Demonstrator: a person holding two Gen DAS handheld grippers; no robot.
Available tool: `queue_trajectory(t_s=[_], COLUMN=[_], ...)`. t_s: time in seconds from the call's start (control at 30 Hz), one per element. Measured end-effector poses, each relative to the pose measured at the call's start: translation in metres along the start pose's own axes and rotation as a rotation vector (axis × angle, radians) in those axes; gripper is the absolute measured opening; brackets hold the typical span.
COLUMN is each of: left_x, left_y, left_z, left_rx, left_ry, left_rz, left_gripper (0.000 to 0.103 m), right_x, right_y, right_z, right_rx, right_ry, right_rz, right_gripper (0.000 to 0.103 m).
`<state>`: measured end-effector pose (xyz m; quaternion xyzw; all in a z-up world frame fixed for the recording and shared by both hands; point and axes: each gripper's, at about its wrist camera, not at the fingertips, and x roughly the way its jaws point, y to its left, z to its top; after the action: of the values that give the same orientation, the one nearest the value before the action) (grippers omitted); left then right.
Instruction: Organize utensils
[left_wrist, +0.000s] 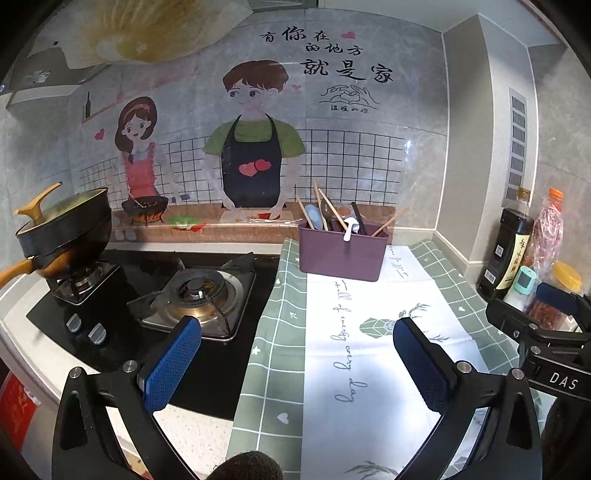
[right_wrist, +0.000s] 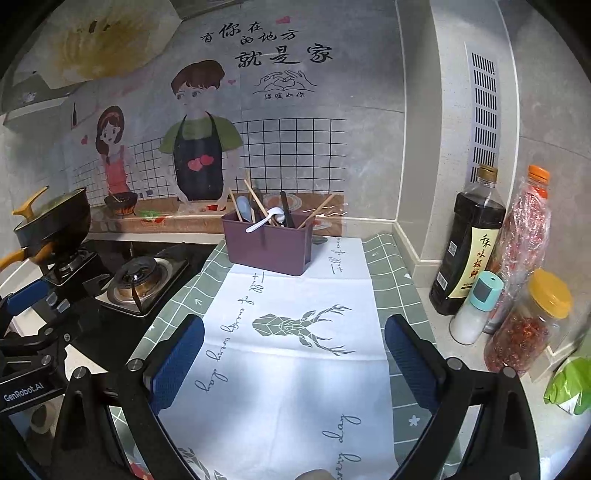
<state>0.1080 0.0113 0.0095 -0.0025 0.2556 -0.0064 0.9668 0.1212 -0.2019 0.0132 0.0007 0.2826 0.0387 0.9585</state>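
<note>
A purple utensil bin (left_wrist: 341, 254) (right_wrist: 271, 247) stands at the back of the counter on a green-and-white cloth (left_wrist: 369, 369) (right_wrist: 295, 369). Wooden chopsticks (left_wrist: 334, 212) (right_wrist: 255, 201), a white spoon (left_wrist: 349, 227) (right_wrist: 264, 219), a pale blue spoon (left_wrist: 312, 216) and dark utensils stick out of it. My left gripper (left_wrist: 297, 358) hovers open over the cloth's near left edge, nothing between its blue pads. My right gripper (right_wrist: 293, 362) is open above the deer print, also holding nothing. Both are well short of the bin.
A gas hob (left_wrist: 199, 295) (right_wrist: 140, 280) lies left of the cloth, with a lidded black pan (left_wrist: 62, 225) (right_wrist: 51, 221) on the far burner. A soy sauce bottle (right_wrist: 469, 251), a chilli bottle, a salt shaker (right_wrist: 476, 306) and a jar (right_wrist: 528, 325) stand on the right.
</note>
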Motion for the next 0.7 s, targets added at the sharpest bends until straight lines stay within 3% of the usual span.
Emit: queue_trajectory(t_s=[0.7], left_x=[-0.0054], left_y=[-0.0028], left_z=[0.0012], left_rx=[-0.006], left_ry=[0.0], left_rz=[-0.004], left_gripper=[0.103], right_x=[-0.0064], right_y=[0.0011], right_z=[-0.0007], right_rx=[-0.005], right_ry=[-0.011], right_rz=[-0.002], right_gripper=[0.098])
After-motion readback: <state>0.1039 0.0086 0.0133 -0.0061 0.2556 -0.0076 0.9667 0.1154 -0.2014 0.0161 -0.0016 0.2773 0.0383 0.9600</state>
